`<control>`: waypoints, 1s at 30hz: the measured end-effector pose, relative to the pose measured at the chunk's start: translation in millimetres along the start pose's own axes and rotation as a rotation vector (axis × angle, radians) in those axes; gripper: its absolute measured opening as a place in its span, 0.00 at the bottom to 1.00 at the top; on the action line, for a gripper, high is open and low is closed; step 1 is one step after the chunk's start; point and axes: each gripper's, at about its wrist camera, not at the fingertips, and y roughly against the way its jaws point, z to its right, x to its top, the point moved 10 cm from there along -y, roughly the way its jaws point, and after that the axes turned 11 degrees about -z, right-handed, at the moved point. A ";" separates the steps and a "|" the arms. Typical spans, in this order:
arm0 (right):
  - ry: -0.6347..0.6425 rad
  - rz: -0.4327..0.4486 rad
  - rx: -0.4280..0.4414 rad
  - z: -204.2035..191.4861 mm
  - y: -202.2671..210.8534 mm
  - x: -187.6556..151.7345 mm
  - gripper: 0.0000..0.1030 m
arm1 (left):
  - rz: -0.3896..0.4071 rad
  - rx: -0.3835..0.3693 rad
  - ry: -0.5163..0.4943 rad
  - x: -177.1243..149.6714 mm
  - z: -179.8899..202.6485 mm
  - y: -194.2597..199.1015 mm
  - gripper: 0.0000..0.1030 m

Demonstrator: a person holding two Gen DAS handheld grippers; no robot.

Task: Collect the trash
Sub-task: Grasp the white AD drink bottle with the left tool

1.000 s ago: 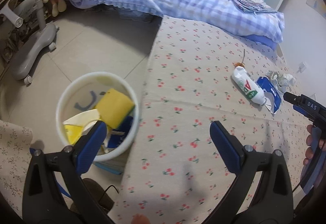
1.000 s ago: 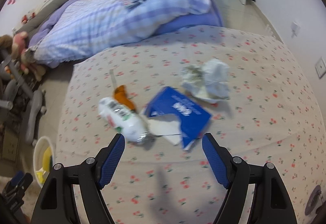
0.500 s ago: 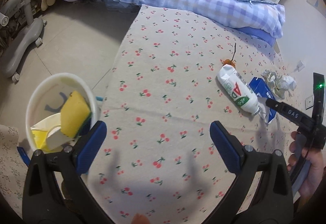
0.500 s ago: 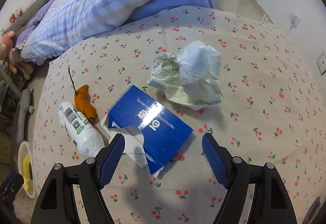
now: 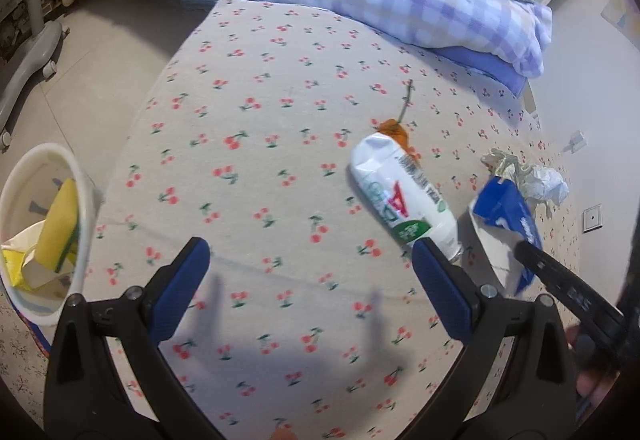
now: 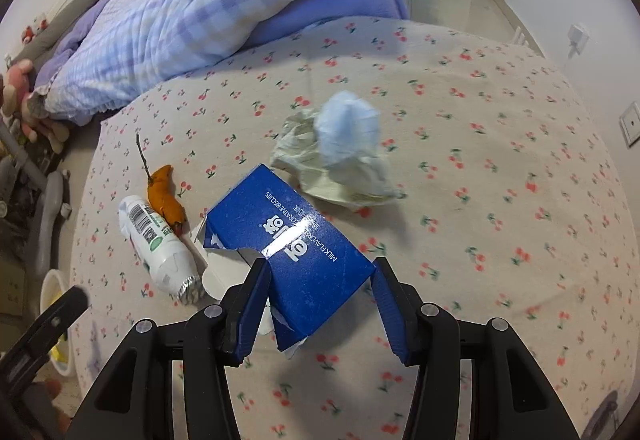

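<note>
Some trash sits in the bin (image 5: 82,199). The right hand-held gripper (image 6: 320,304) is closing around the blue box (image 6: 296,240), perhaps touching; the left hand-held gripper (image 5: 308,280) hangs released. Bottle (image 5: 400,195), paper (image 6: 344,159) and peel (image 6: 164,195) remain.

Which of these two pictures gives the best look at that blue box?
The right wrist view: the blue box fills the centre, lettering and torn end plain, between the closing right tongs. The left wrist view shows only a blurred edge of it at far right, partly behind those tongs.
</note>
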 end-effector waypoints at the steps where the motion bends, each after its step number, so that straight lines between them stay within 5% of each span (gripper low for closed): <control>1: -0.004 0.005 -0.001 4.3 5.3 -1.8 0.51 | 0.001 0.006 -0.012 1.5 8.0 -3.4 0.98; 11: -0.054 0.053 0.021 60.2 48.7 -24.5 0.51 | -0.032 -0.017 0.041 18.2 53.1 -38.3 0.89; 19: -0.087 0.053 0.011 95.2 55.6 -34.0 0.51 | -0.065 -0.003 0.081 24.7 62.5 -58.8 0.69; 30: -0.093 0.053 0.016 102.9 60.2 -45.7 0.51 | -0.090 -0.060 -0.051 -1.6 61.5 -44.5 0.56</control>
